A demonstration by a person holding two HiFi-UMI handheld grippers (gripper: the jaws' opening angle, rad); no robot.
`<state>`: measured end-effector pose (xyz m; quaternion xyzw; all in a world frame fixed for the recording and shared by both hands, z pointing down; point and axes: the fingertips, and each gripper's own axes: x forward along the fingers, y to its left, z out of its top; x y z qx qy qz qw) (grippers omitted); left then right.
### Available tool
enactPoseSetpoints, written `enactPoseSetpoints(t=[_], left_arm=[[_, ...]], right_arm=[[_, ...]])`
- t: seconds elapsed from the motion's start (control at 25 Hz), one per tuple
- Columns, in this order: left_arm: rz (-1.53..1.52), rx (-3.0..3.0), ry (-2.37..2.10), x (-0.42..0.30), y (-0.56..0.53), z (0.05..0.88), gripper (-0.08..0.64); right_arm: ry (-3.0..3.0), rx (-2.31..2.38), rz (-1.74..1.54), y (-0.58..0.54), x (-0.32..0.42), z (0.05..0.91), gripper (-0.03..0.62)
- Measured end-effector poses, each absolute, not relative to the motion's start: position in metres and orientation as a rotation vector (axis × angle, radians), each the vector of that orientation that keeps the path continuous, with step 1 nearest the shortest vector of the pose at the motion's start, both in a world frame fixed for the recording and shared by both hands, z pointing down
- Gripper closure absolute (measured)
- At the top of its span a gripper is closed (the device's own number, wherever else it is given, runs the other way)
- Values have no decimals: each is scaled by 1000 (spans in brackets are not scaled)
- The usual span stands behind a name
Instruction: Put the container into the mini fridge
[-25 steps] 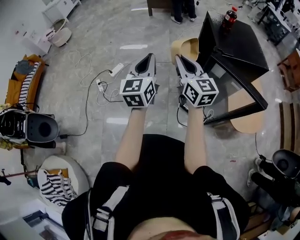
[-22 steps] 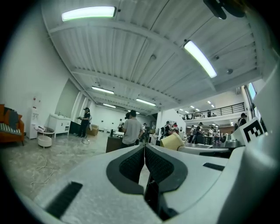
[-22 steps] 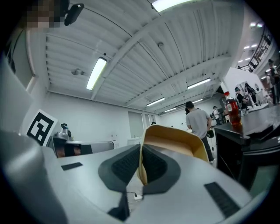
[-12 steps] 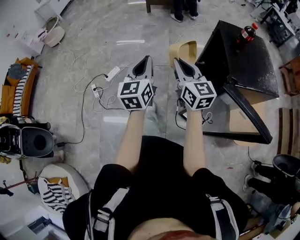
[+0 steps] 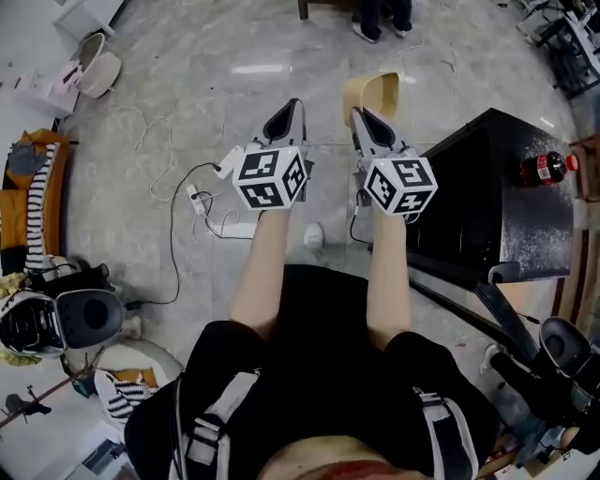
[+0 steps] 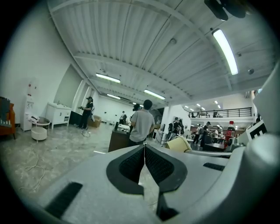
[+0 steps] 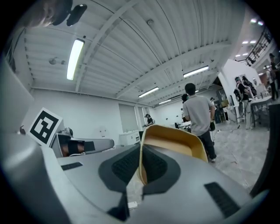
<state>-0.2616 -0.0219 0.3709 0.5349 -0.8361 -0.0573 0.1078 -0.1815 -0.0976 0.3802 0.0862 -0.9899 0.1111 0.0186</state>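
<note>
In the head view both grippers are held out ahead of the person, side by side above the floor. My right gripper (image 5: 359, 114) is shut on the rim of a tan container (image 5: 375, 92). In the right gripper view its thin tan wall (image 7: 175, 135) runs between the pads of that gripper (image 7: 141, 153). My left gripper (image 5: 292, 106) is shut with nothing in it; its pads meet in the left gripper view (image 6: 144, 148). The black mini fridge (image 5: 487, 202) stands to the right of the right gripper. Its door (image 5: 502, 319) hangs open low down.
A red-capped cola bottle (image 5: 545, 168) lies on the fridge top. A power strip and cables (image 5: 211, 178) trail over the grey floor at left. People (image 5: 380, 13) stand at the far edge, one seen from behind (image 6: 141, 124). A black-and-white appliance (image 5: 80, 319) sits at lower left.
The view has swung: the fridge and bottle slid from the upper right down to the right side. Both grippers keep their pose, the right one still shut on the container.
</note>
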Motion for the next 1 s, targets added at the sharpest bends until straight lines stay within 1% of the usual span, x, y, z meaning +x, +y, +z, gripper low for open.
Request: enactPoseSetpoints(t=[0.24, 0.48, 0.6, 0.76, 1.0], left_arm=[[-180, 1588, -2403, -301, -53, 380, 549], [-160, 1717, -2268, -290, -101, 390, 549], [-149, 1786, -2180, -266, -127, 398, 549], [-112, 1897, -2037, -220, -157, 412, 549], [-94, 2024, -1869, -157, -189, 424, 549]], right_arm=[[-3012, 324, 323, -126, -219, 390, 574], [-2953, 448, 285, -152, -216, 398, 574], [-2900, 536, 264, -167, -194, 409, 574], [-2797, 698, 301, -184, -145, 426, 574], [-2607, 882, 270, -201, -79, 445, 574]])
